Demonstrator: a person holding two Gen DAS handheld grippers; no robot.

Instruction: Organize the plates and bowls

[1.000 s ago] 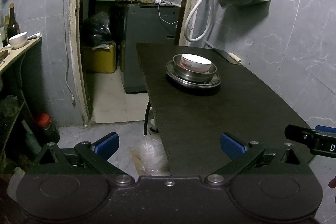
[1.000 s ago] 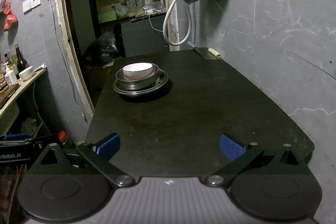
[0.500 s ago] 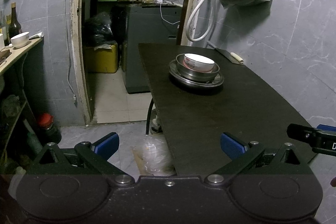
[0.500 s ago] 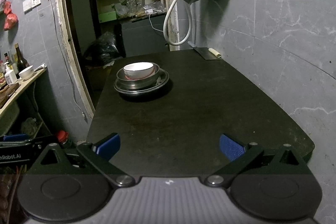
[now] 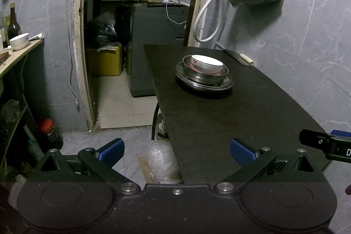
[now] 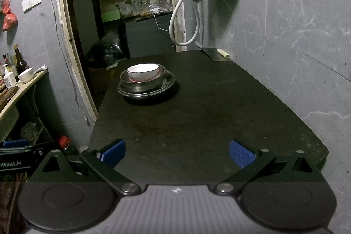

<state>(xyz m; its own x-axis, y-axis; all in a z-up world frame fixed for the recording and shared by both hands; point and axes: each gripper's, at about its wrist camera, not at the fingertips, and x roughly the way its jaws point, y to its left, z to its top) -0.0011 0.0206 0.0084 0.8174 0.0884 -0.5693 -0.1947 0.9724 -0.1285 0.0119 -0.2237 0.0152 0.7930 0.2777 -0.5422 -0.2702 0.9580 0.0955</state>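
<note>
**Left gripper has drifted left; dish stack sits untouched on the table**

Since a second ago the left wrist view has slid sideways: the table edge and the stack now sit further right in it, while the right wrist view has hardly changed.

The left gripper (image 5: 176, 151) is spread wide, blue pads apart, nothing between them; it hangs over the near left corner of the black table (image 5: 252, 115), one finger over the floor. The right gripper (image 6: 177, 151) is likewise wide apart and holds nothing, poised over the table's near end.

Only the left view shows the clear plastic bag (image 5: 162, 163) on the floor below the table edge and the yellow box (image 5: 106, 61) in the doorway. Only the right view shows the flat blade of the cleaver (image 6: 216, 53) clearly, at the far end of the table.

Counted: one white bowl (image 6: 143, 72), nested in one steel bowl (image 6: 142, 82), which stands on one steel plate (image 6: 169, 83), so three dishes in one stack. A second white bowl (image 5: 19, 41) stands apart on the side shelf (image 5: 13, 60).

The stack lies well ahead of both grippers, on the far half of the table, left of centre in the right view and right of centre in the left view.
</note>
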